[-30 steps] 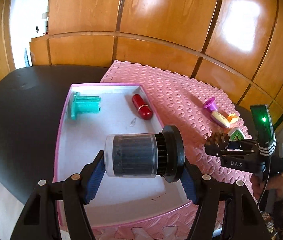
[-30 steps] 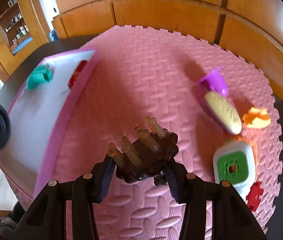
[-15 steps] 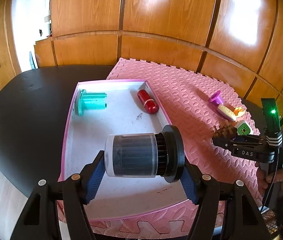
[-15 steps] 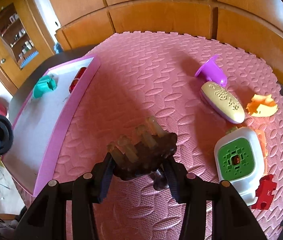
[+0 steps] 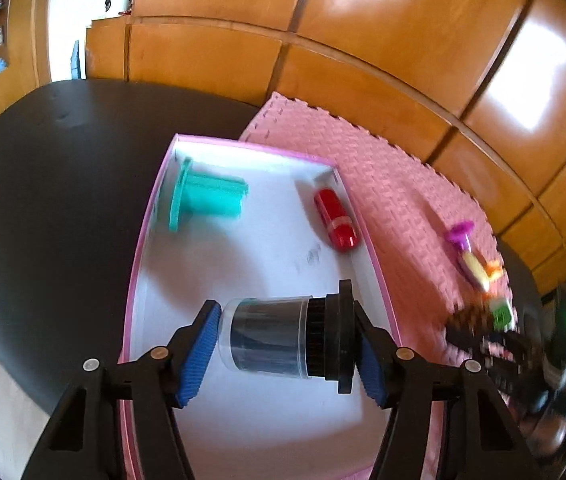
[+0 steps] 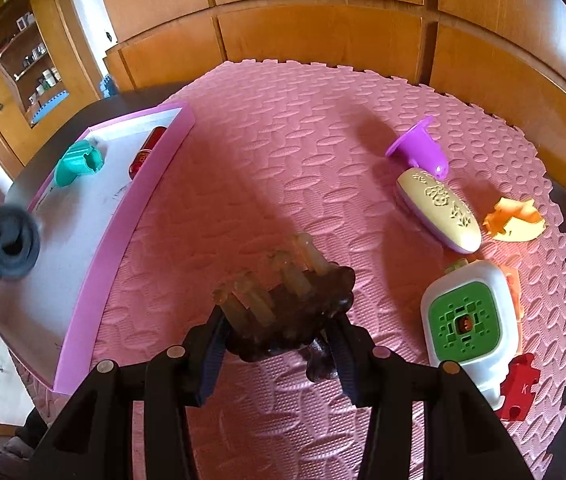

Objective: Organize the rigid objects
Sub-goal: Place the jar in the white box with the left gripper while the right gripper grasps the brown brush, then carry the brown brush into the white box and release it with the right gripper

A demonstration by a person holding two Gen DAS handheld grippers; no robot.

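Clear plastic jar with black ribbed lid (image 5: pixel 287 338), clamped sideways in left gripper (image 5: pixel 288 350), jaws just narrowed, above near end of pink-rimmed white tray (image 5: pixel 139 264); right gripper (image 6: pixel 279 346) grasping brown spiked brush (image 6: pixel 289 306). Placing step: lowering, then releasing

A big dark desk (image 5: pixel 43 200) holds a pink foam mat (image 6: pixel 303 152). A pink box (image 6: pixel 123 236) with a white bottom sits partly on the desk and partly on the mat's edge. Small toys lie on the mat, well apart from the box.
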